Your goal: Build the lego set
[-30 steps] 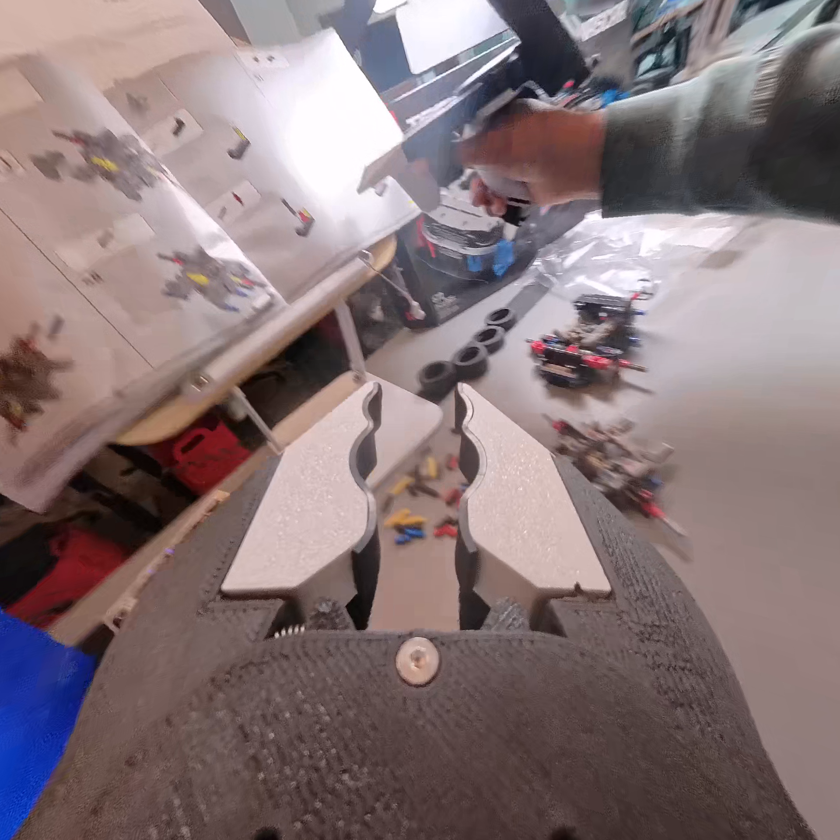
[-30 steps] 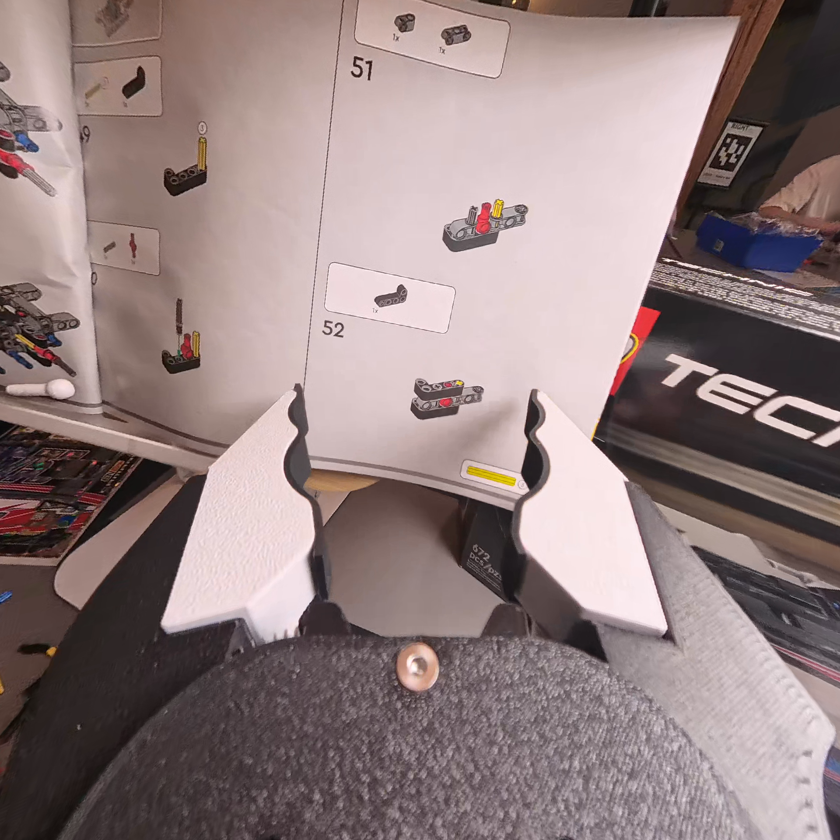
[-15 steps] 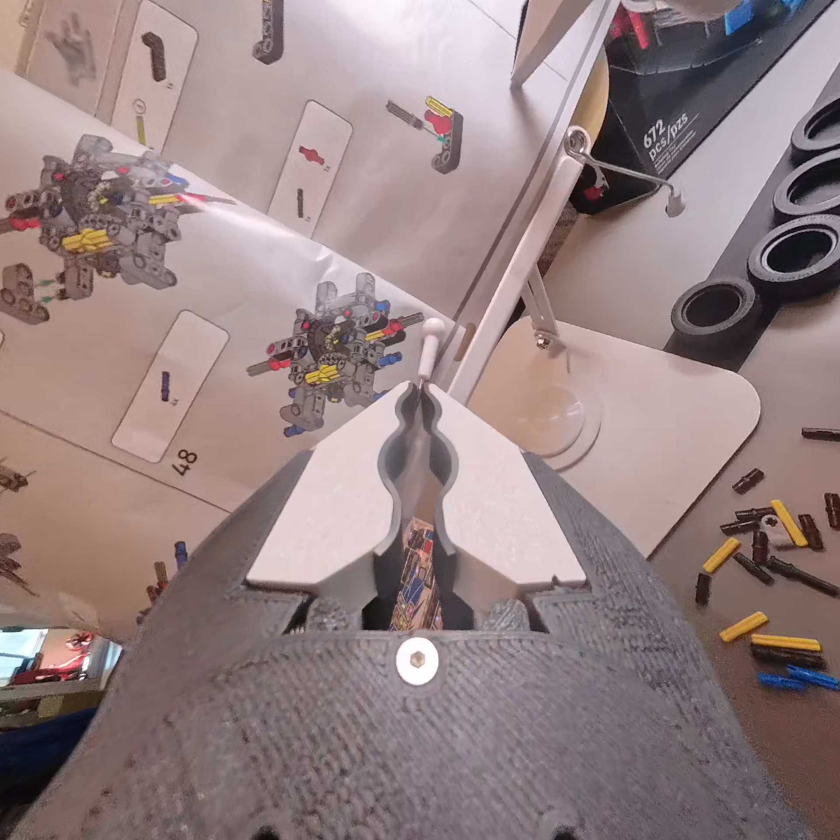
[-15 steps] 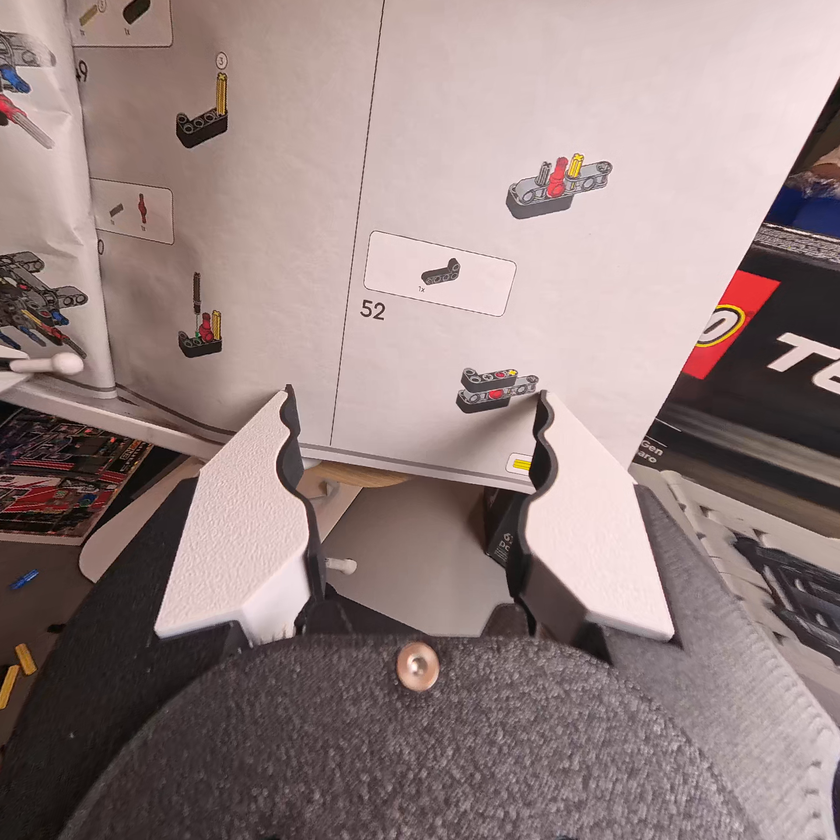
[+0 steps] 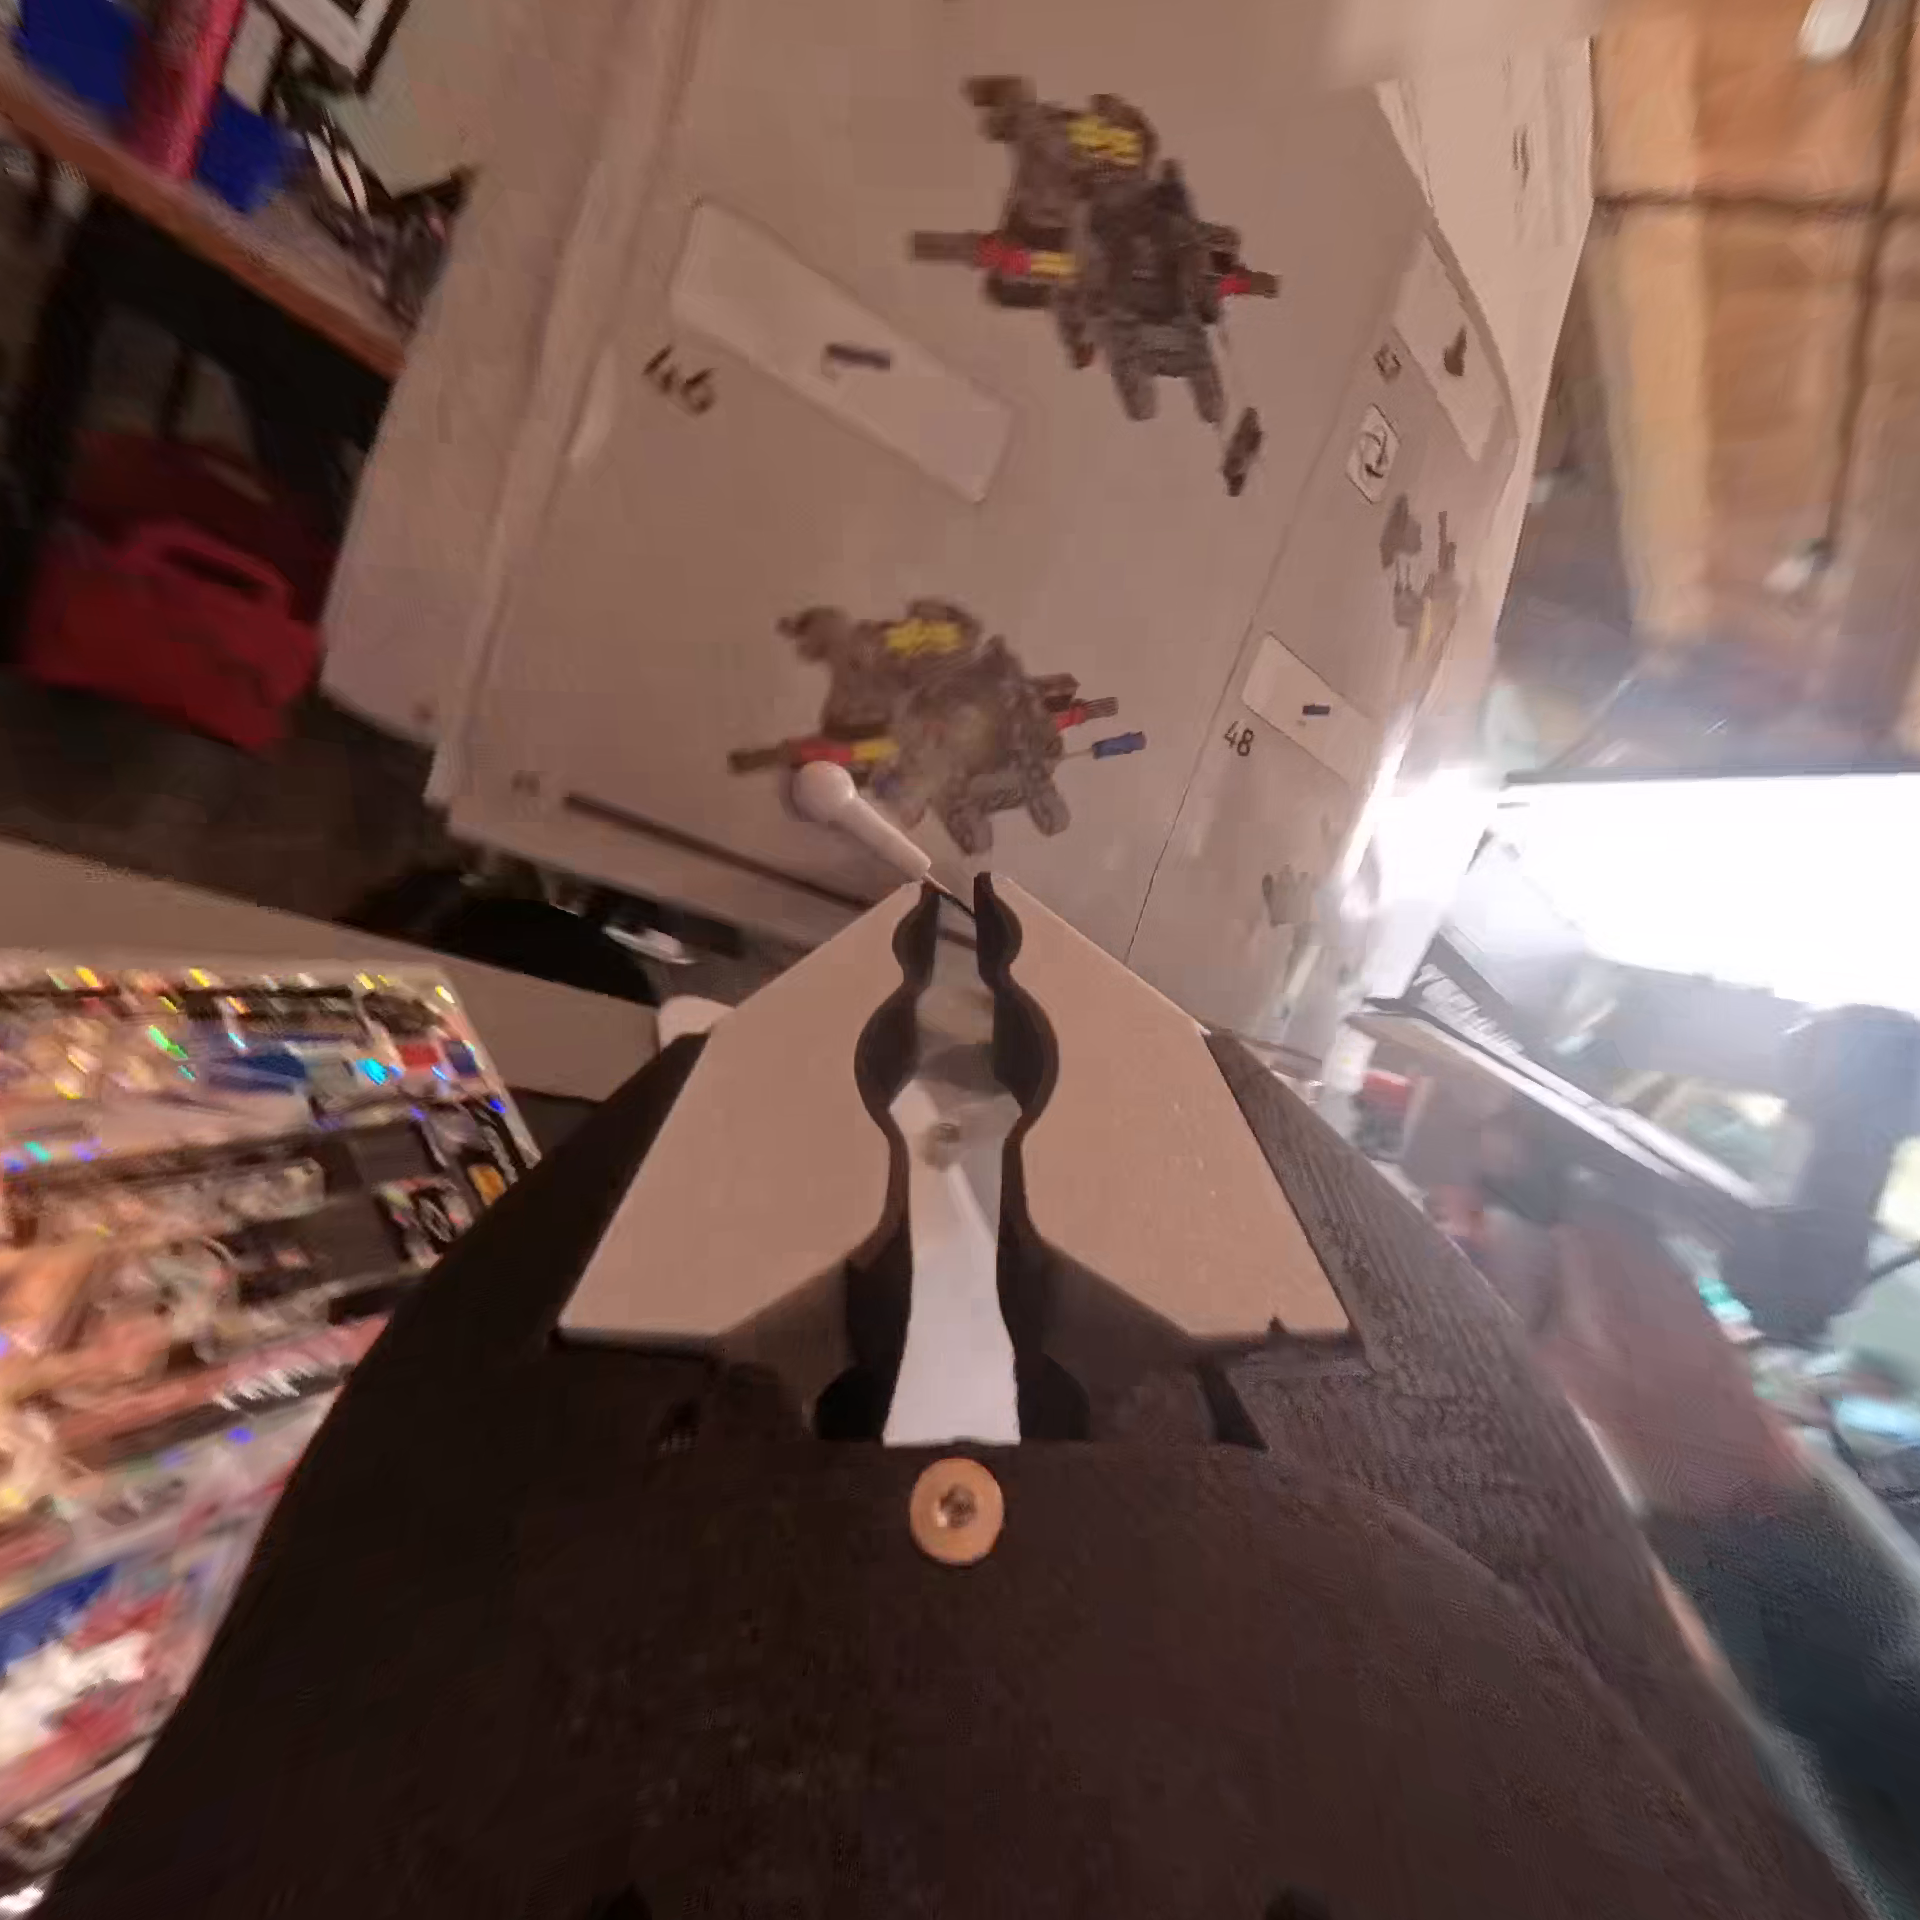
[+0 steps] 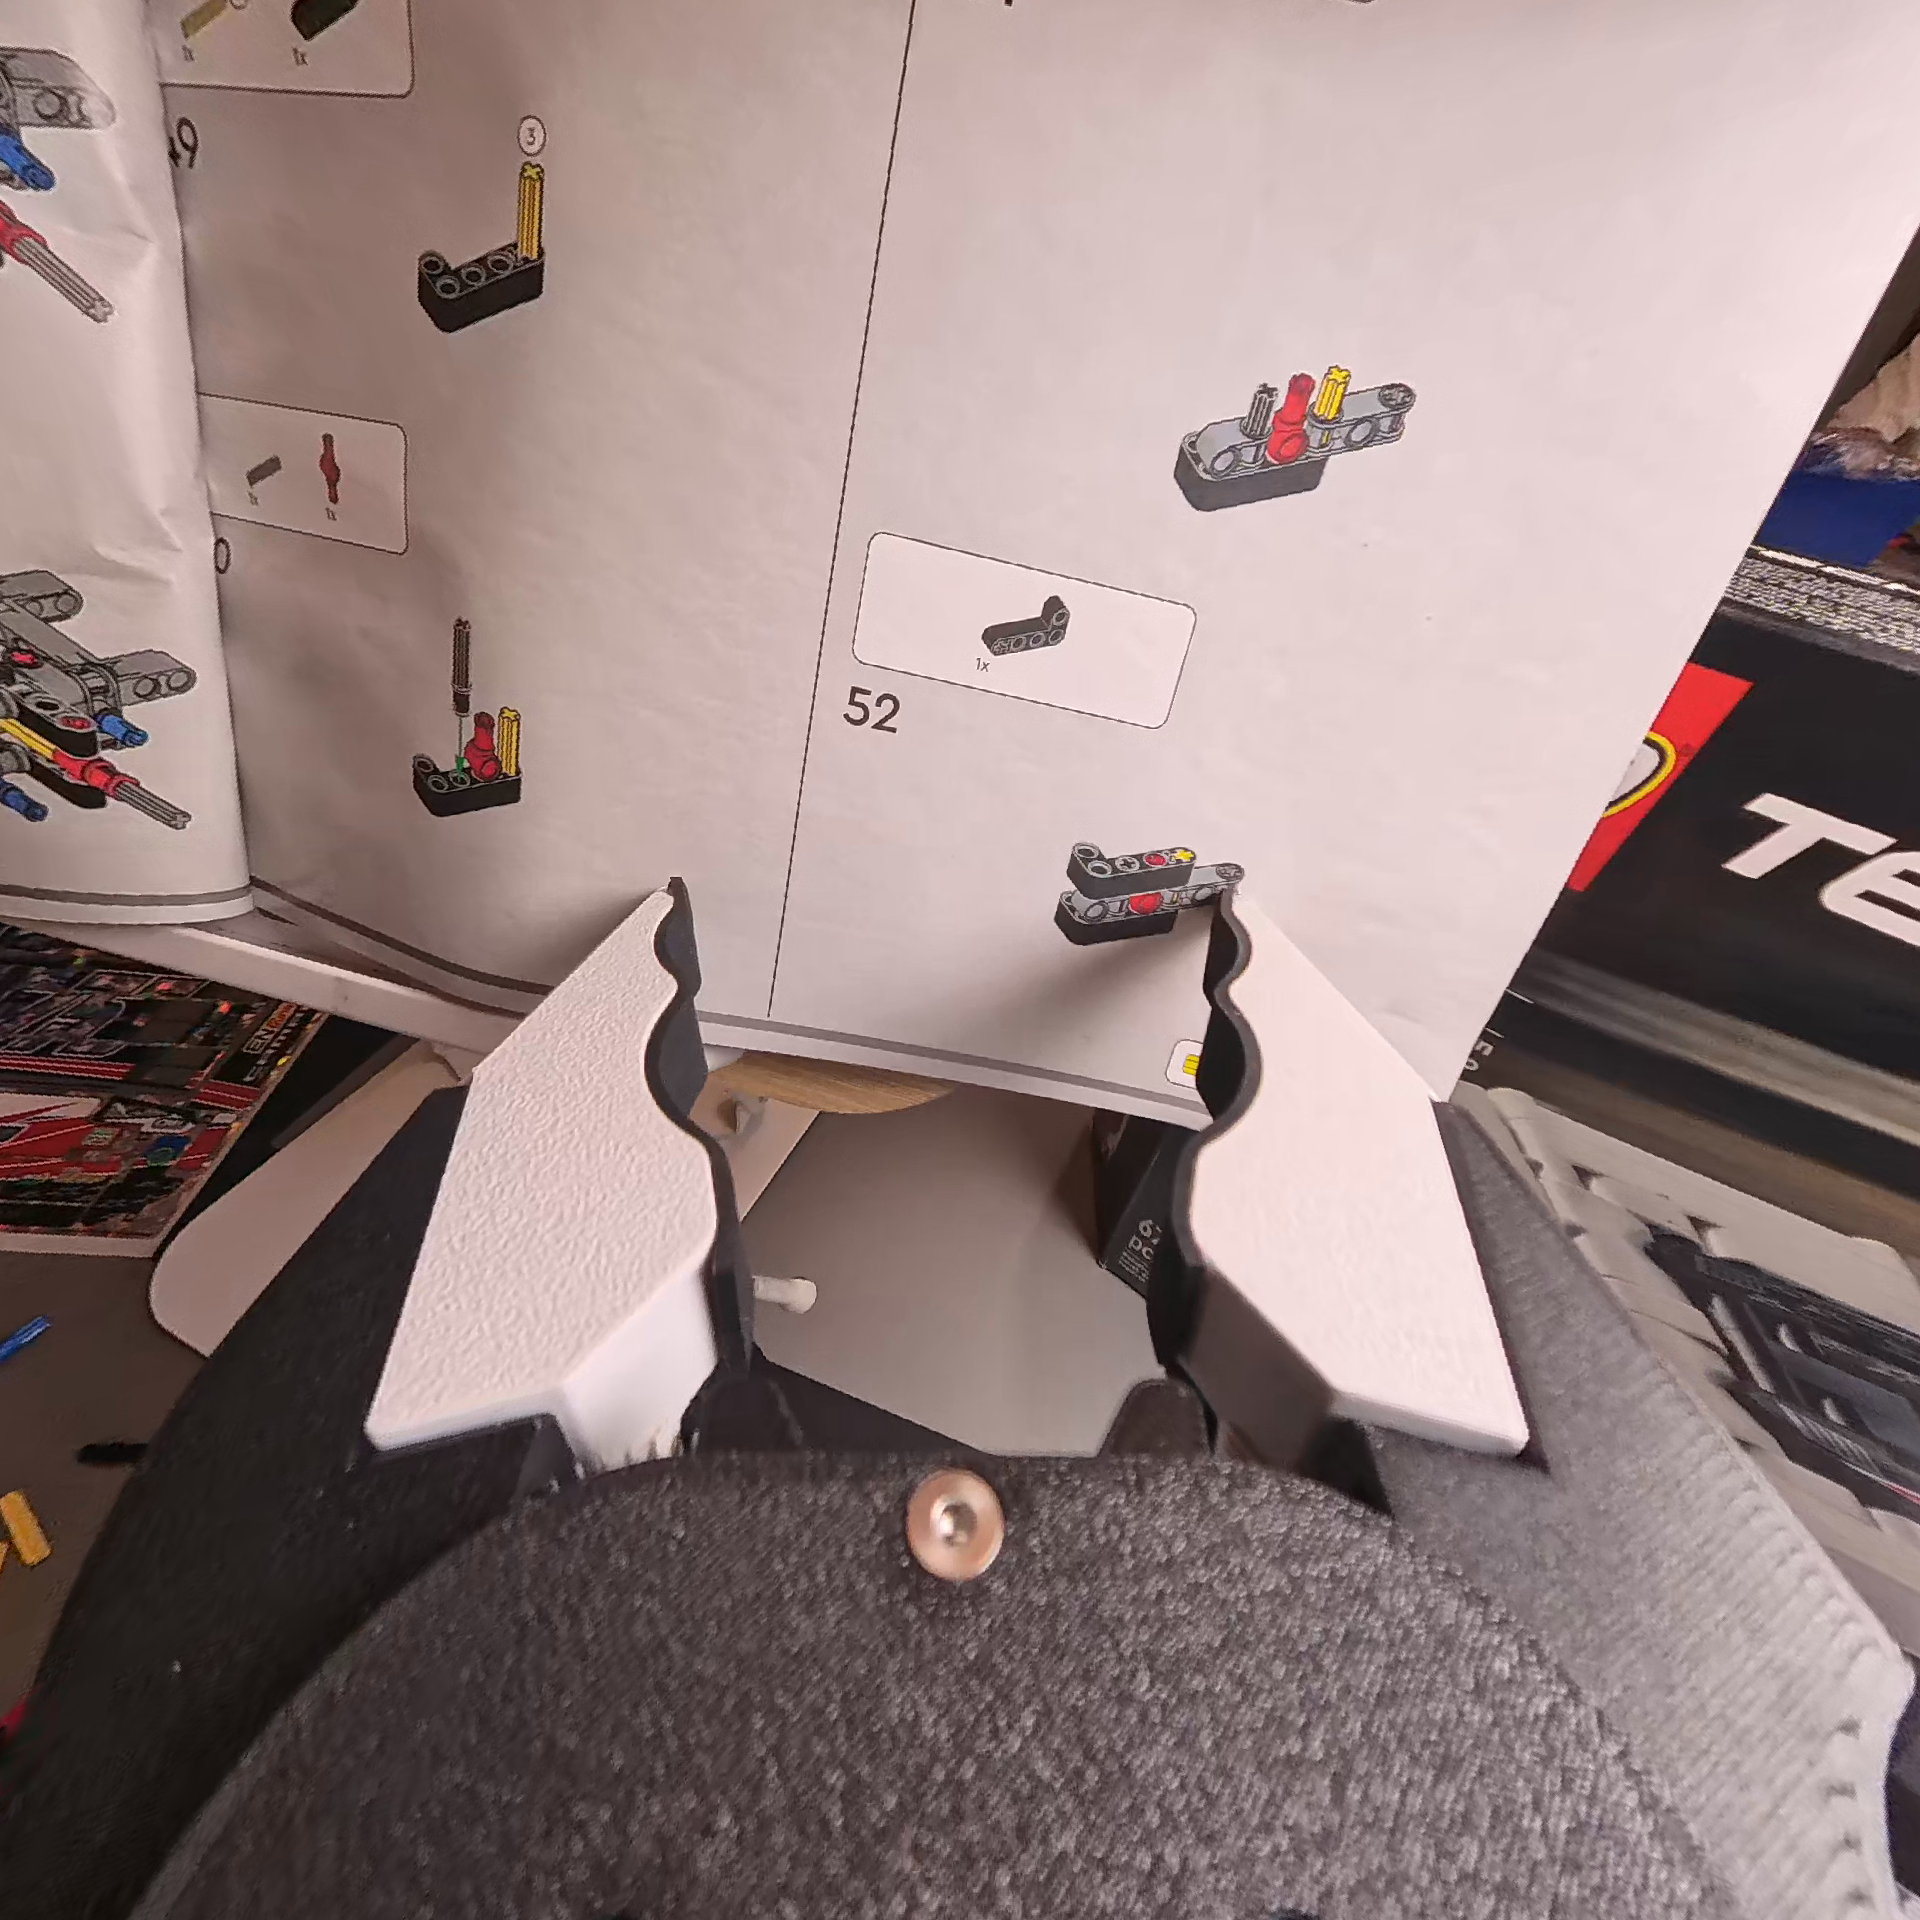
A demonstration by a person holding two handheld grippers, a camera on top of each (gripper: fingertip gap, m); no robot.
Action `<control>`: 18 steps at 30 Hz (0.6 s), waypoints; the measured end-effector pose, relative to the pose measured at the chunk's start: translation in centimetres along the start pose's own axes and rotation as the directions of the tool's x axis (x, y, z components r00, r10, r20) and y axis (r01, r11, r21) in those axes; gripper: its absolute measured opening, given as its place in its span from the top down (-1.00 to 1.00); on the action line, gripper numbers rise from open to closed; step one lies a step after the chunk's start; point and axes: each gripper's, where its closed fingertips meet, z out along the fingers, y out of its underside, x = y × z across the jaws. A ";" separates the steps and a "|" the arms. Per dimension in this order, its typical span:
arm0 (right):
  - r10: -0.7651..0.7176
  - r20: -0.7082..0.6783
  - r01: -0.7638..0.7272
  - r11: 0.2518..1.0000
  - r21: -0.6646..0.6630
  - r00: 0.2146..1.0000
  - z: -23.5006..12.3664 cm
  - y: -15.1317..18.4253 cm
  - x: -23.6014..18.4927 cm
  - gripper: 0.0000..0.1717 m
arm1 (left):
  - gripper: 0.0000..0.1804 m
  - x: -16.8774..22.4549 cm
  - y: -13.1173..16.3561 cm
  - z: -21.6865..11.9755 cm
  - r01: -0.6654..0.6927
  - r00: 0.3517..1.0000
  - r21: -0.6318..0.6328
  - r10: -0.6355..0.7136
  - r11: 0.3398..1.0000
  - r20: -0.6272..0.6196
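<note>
An open instruction booklet (image 5: pixel 727 520) stands upright on a white book stand. My left gripper (image 5: pixel 956 894) is at the booklet's lower edge, its fingertips closed to a narrow slit on the thin dark wire of the stand's page holder. The holder's white tip (image 5: pixel 831 795) sticks out to the left over the page. My right gripper (image 6: pixel 951 904) is wide open and empty, just in front of the lower edge of the booklet's right-hand page (image 6: pixel 1247 260). Nothing lies between its pads. The stand's base plate (image 6: pixel 935 1195) and a second white holder tip (image 6: pixel 784 1291) lie below it.
A black set box (image 6: pixel 1766 831) stands to the right behind the booklet, with a white slatted basket (image 6: pixel 1714 1299) in front of it. A colourful printed sheet (image 6: pixel 125 1091) lies at the left; it also shows in the left wrist view (image 5: pixel 208 1143). Small yellow and blue pins (image 6: pixel 21 1527) lie on the table.
My left gripper swung from over the table to the stand, closed on the page holder's wire, then turned sharply with it; its view is blurred. My right gripper moved closer to the right-hand page, still open.
</note>
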 end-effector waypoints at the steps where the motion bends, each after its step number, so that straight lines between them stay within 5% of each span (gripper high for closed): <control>1: 0.002 -0.002 -0.002 1.000 0.002 1.000 0.0 0.0 0.0 -0.12 | 0.93 -0.4 0.7 -0.5 0.084 0.996 -0.001 -0.084 0.996 -0.014; 7: 0.015 0.016 -0.015 1.000 0.002 1.000 -0.1 0.0 -0.5 -0.12 | 0.85 -0.4 2.7 -3.4 0.106 0.994 -0.050 -0.104 0.993 0.040; 13: 0.023 0.026 -0.023 1.000 0.009 0.999 0.1 -0.3 -1.8 -0.13 | 0.82 4.3 -1.7 -4.9 -0.264 0.959 0.076 0.253 0.962 0.131; 18: 0.019 0.028 -0.020 1.000 0.013 0.999 -0.1 -0.3 -2.7 0.00 | 0.70 3.0 -3.4 -4.5 -0.038 0.995 0.067 0.031 0.997 0.096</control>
